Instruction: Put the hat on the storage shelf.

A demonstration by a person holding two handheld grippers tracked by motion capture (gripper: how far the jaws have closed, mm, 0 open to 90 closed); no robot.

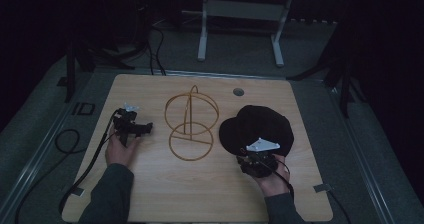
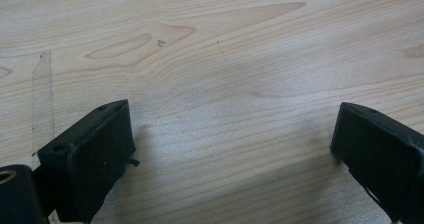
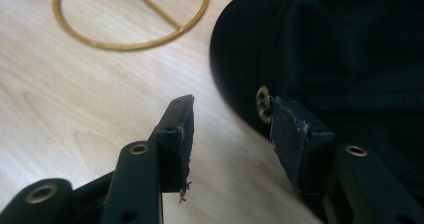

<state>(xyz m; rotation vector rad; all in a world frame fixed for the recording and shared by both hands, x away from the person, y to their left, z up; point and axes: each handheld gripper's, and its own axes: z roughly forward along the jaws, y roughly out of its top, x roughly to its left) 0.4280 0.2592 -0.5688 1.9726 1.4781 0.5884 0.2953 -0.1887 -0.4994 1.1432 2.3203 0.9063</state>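
Bare table (image 1: 200,184) near front edge, left gripper (image 1: 131,125) jaws wide over wood, right gripper (image 3: 231,129) jaws parted, empty, at black cap (image 1: 262,126) rim, wire stand (image 1: 191,121) between.

On the table (image 1: 150,194), a wire stand (image 1: 191,124) sits at the centre. A cap (image 1: 260,126) lies just right of it. The left tool (image 1: 131,126) rests toward the left edge, the right tool (image 1: 256,163) at the cap's near side.

— How was the light in the high view?
— Dim and murky; only the wooden table (image 1: 200,184) caught light, the surroundings fell to near black.
— And the gripper views?
— Bright, evenly lit. Soft shadows lay under the jaws, and the black cap (image 3: 350,49) at upper right was blurred.
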